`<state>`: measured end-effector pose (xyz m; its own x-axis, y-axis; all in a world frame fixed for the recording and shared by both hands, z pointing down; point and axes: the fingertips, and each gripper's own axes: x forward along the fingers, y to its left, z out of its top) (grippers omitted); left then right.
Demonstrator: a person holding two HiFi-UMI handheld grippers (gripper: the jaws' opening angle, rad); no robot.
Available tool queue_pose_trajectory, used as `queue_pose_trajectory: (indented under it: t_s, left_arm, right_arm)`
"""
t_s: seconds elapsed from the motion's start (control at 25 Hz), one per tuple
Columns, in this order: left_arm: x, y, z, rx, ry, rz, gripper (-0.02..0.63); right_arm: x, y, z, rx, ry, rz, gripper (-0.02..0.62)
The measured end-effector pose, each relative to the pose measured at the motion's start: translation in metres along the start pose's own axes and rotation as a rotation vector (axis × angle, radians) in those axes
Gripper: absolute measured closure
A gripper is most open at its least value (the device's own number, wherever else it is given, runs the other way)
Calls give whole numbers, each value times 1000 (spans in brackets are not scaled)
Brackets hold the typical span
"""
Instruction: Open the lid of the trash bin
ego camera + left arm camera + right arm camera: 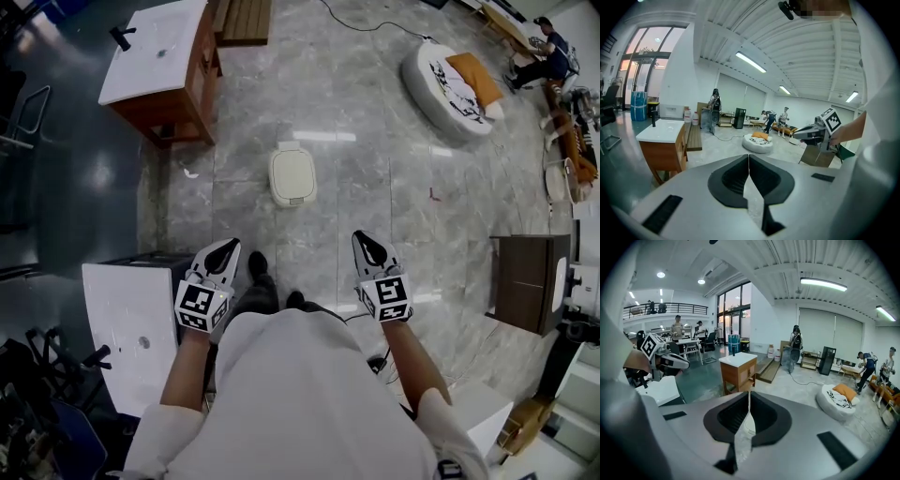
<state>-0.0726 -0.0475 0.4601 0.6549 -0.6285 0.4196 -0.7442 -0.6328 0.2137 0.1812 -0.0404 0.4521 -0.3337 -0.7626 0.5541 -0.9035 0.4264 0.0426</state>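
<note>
Left claw (pixel 225 249) and right claw (pixel 367 244) both pinched shut on nothing, pointing forward side by side, trash bin (pixel 288 148) well ahead on the floor (pixel 394 197) between them, lid (pixel 292 178) down, long axis running away, neither claw clearly nearer.

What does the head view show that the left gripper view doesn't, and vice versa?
Only the head view: the trash bin, lid down, ahead of the person's shoes. Only the left gripper view: ceiling lights, tall windows, and the left gripper with jaws together, empty. Both: the wooden cabinet, round cushion, right gripper.
</note>
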Motion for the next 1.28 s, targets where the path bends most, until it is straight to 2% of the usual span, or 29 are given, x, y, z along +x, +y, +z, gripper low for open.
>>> queue_pose_trajectory:
  t_s: [0.6, 0.96, 1.28]
  left_arm:
    - [21, 55, -11, -13, 38, -74, 588]
    - [29, 63, -24, -55, 56, -64, 588]
    - [45, 58, -29, -77, 66, -8, 588]
  right_arm:
    - [58, 17, 13, 4, 96, 2, 561]
    - [88, 31, 7, -25, 158, 70, 561]
    - [115, 24, -2, -61, 199, 154, 561]
